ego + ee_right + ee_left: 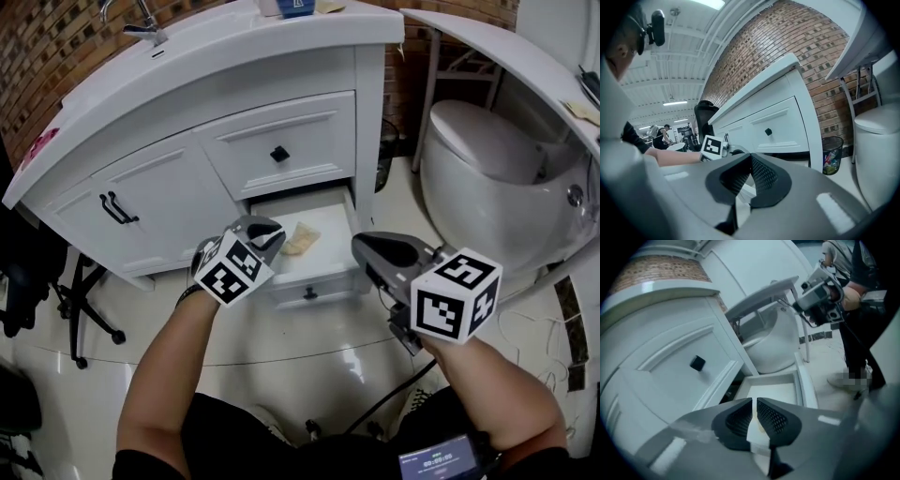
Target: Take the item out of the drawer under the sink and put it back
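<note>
Inside the open drawer under the sink cabinet, the item — toilet to the right.

The pale tan crumpled item in the open white drawer has its left end hidden behind the left gripper; in the left gripper view only a pale sliver shows through the slit between the jaws (what it is cannot be told). The chrome tap and blue box are cut off by the head view's top edge. The litter in the black mesh bin is too small to tell
</note>
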{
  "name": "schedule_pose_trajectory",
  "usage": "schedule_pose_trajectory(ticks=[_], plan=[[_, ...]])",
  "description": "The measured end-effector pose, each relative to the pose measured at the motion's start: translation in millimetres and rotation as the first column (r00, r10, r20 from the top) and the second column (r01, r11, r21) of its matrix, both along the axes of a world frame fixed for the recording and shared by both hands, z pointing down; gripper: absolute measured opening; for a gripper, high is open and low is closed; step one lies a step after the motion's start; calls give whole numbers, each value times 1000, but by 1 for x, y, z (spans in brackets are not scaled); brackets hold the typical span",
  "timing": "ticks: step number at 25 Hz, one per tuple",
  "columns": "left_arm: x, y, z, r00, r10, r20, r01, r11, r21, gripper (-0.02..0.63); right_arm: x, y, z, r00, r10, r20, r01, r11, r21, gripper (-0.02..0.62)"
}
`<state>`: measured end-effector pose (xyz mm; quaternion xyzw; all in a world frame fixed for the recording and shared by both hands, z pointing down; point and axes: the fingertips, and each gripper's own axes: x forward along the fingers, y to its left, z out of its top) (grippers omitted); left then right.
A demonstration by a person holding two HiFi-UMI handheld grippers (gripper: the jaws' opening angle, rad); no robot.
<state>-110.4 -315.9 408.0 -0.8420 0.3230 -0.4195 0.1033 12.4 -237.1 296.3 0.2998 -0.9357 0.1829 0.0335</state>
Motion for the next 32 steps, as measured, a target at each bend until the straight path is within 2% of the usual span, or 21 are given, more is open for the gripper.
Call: schedule_pose_trajectory(ticks=[3,7,9,13,16,19,23,27,32], plan=[[9,-15,32,989,79,121,-70,994,-79,38,-1,-2,3,1000,-3,1,3,1000,-13,3],[14,-32,79,960,150,238,-105,976,-193,64,1,0,9,1000,-4,-5,4,1000,-27,3],[15,-41,96,948,165,271,-102,968,-231,67,5,0,8,1000,7,-4,-8,1000,-28,3],[14,-51,120,946,161,280,-70,949,-308,76,14,-2,5,1000,30,-4,-30,999,-24,3],[10,-50,136,933,173,316,-56,936,-348,74,18,-3,5,999,32,-5,-32,999,-26,3],[6,-52,143,923,168,347,-44,940,-338,39,21,-4,5,999,34,-1,-34,999,-29,3],[6,-56,134,932,138,335,-28,949,-313,14,21,-3,2,1000,31,4,-30,999,-27,3],[2,-50,125,936,128,328,-16,946,-323,9,15,1,-1,1000,16,11,-16,1000,-18,3],[-2,-46,88,960,78,270,-2,963,-271,9,12,6,-3,1000,5,7,-5,1000,-9,3]])
